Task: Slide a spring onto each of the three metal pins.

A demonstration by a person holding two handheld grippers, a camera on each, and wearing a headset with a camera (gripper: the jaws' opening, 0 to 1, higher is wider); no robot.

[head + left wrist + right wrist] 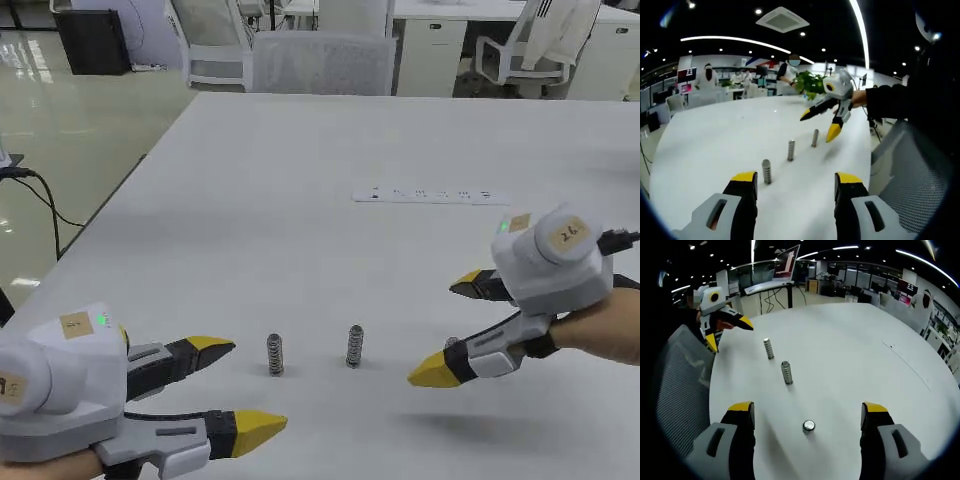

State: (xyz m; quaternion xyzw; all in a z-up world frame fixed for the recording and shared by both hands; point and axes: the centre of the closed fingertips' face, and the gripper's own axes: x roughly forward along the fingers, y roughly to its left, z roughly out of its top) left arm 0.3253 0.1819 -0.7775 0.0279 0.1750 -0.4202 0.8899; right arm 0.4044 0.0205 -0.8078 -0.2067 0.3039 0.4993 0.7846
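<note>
Inspector: Springs, where do they sit?
Operator: One spring (354,345) stands upright on the middle pin (791,143) of a row of three on the white table (300,200). A second spring (275,354) stands upright on the outer pin (766,162) just left of the middle pin, as the head view shows it, apart from the first.
Inspector: And the third pin?
Operator: The third pin (808,426) stands right of the middle pin. In the right gripper view its shiny top, seen end-on, lies between that gripper's two jaws, touching neither. Whether coils wrap it cannot be told.
Inspector: How does the right gripper stand?
Operator: The right gripper (447,328) hangs right of the middle pin, above the third pin. Its yellow-tipped jaws are spread wide and grip nothing.
Inspector: And the left gripper?
Operator: The left gripper (240,385) hovers left of the middle pin, beyond the second spring and nearer the person. Its jaws gape too, released, with nothing between them. The farther tip points at the second spring, near it but not touching.
Inspector: Anything else on the table?
Operator: A white power strip (430,195) lies flat well behind the middle pin, toward the far edge. Office chairs (320,62) stand farther back, past that edge.
</note>
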